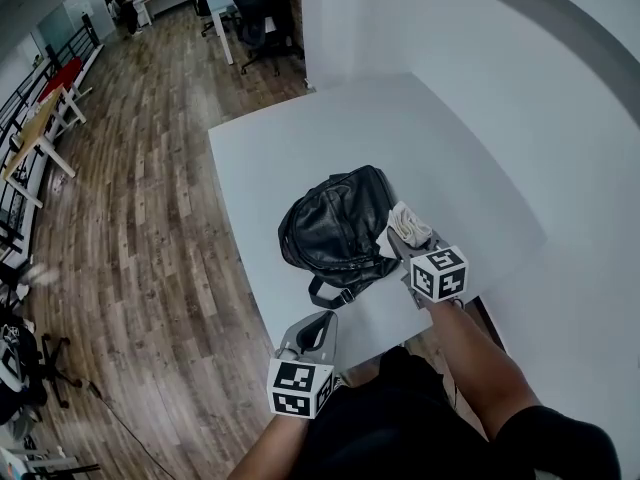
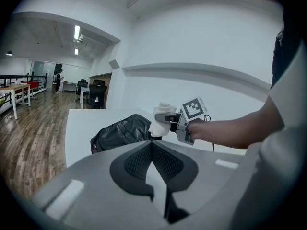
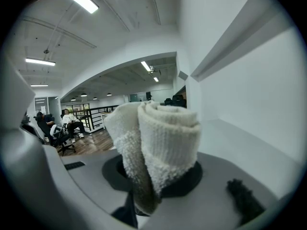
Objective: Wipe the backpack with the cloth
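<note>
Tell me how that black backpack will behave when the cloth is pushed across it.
The backpack looks slumped and creased, so it will probably dent under pressure rather than resist. Its glossy, leather-like skin likely lets the cloth glide. It lies loose on the smooth table, so a firm stroke may slide it.

Support surface: a white, flat-topped rectangular table (image 1: 300, 148), standing on a brown wood-plank floor (image 1: 150, 218) and set against white walls on its far and right sides. One item lies directly on the top: a black leather backpack (image 1: 338, 223), lying flat in the near half. Its black strap (image 1: 335, 293) trails across the surface toward the near edge.
</note>
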`<state>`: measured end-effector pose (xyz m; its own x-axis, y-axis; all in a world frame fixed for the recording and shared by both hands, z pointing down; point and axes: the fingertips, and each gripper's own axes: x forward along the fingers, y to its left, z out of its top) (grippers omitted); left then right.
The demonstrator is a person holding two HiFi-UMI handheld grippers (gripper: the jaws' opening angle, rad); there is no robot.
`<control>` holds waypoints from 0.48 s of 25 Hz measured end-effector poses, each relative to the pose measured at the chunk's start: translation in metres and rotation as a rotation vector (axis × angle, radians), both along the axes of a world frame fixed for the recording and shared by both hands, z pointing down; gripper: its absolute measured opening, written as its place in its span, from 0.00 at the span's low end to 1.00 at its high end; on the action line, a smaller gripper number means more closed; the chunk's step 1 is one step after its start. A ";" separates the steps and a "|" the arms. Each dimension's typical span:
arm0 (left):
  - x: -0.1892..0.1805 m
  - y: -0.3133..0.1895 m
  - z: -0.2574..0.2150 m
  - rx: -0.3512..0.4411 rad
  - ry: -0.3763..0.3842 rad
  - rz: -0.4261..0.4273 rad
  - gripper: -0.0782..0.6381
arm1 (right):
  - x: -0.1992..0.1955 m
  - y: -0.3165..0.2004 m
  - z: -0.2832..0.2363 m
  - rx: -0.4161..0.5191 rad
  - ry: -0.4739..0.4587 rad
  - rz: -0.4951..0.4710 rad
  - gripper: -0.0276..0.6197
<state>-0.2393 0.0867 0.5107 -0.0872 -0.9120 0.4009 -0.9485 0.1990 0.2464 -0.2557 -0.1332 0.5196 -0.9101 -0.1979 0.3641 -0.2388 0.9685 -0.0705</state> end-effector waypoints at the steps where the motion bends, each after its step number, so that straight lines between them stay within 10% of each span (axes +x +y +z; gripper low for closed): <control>1: 0.001 0.001 0.000 0.001 0.000 0.005 0.12 | 0.002 -0.001 -0.002 0.004 -0.001 0.008 0.18; 12: 0.014 0.012 -0.002 0.012 0.002 0.045 0.12 | 0.032 -0.014 -0.020 0.067 0.001 0.073 0.18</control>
